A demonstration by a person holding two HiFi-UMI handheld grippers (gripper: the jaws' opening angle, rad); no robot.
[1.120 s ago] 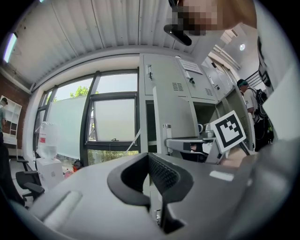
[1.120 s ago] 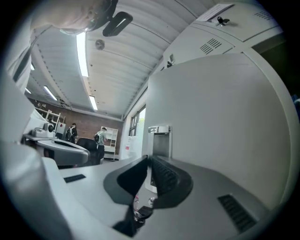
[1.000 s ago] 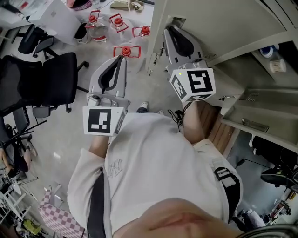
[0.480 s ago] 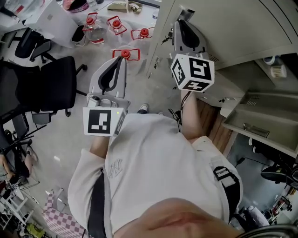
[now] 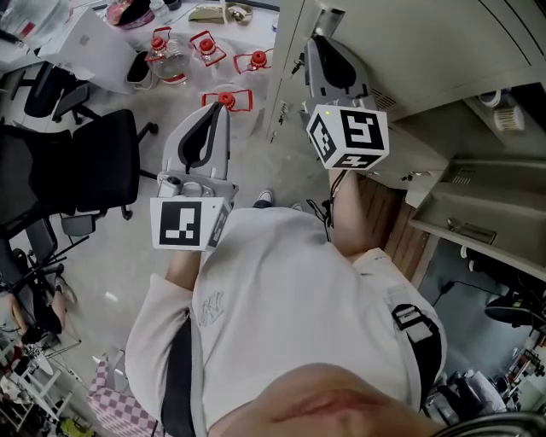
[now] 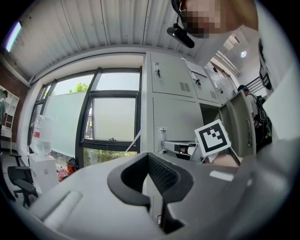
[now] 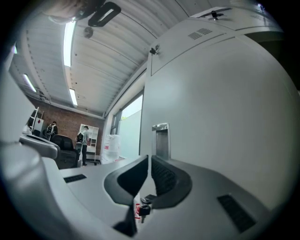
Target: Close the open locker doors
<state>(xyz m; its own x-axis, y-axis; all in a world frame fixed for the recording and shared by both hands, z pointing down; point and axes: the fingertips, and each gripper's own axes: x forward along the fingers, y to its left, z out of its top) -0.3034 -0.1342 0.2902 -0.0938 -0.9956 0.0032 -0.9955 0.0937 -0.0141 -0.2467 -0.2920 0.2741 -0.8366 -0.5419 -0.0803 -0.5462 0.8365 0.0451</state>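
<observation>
The right gripper (image 5: 319, 43), fingers clenched empty like those of the left gripper (image 5: 218, 111), was noted at the locker door (image 5: 426, 51); a firm closing push was judged outstanding.

The right tongs (image 7: 150, 159) hide the lower part of the locker door (image 7: 225, 117); distant people (image 7: 81, 139) are too small to make out.

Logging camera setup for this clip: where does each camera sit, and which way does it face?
Head view: on the person's head, looking steeply down; shows torso, left gripper, right gripper, floor, lockers.
Left gripper view: on the left gripper, facing lockers and a window past its shut jaws; person's head above.
Right gripper view: on the right gripper, facing a locker door, jaws together.
Shared: head and left gripper views show the right gripper's marker cube.
</observation>
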